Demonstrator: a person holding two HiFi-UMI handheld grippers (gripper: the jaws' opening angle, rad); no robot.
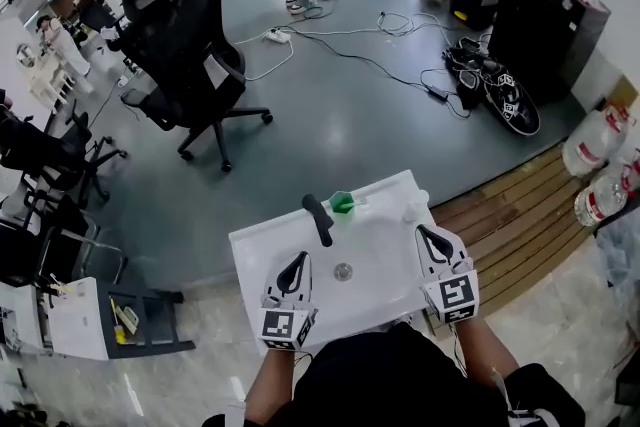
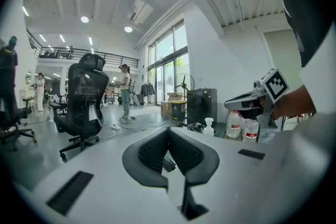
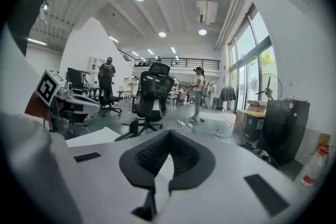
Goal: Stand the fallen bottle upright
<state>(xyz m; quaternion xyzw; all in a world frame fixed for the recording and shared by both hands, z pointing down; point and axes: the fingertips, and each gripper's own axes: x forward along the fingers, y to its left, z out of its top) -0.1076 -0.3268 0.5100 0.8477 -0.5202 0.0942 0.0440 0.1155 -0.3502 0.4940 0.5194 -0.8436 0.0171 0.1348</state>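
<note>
A small white pump bottle [image 1: 415,207] stands upright at the far right corner of the white sink top [image 1: 385,295]; the left gripper view shows it upright too [image 2: 209,126]. My left gripper [image 1: 300,258] hovers over the near left of the basin, shut, with nothing between its pads [image 2: 168,129]. Over the right side, short of the bottle and apart from it, my right gripper [image 1: 424,231] is also shut and empty [image 3: 169,132]. Each gripper appears in the other's view: the right gripper [image 2: 252,99] and the left gripper [image 3: 68,99].
A black faucet [image 1: 318,220] and a green cup [image 1: 342,203] sit at the basin's far edge, a drain [image 1: 343,271] in its middle. Beyond are a black office chair [image 1: 185,45], floor cables [image 1: 400,65], large water jugs [image 1: 595,140] and wooden slats [image 1: 520,215].
</note>
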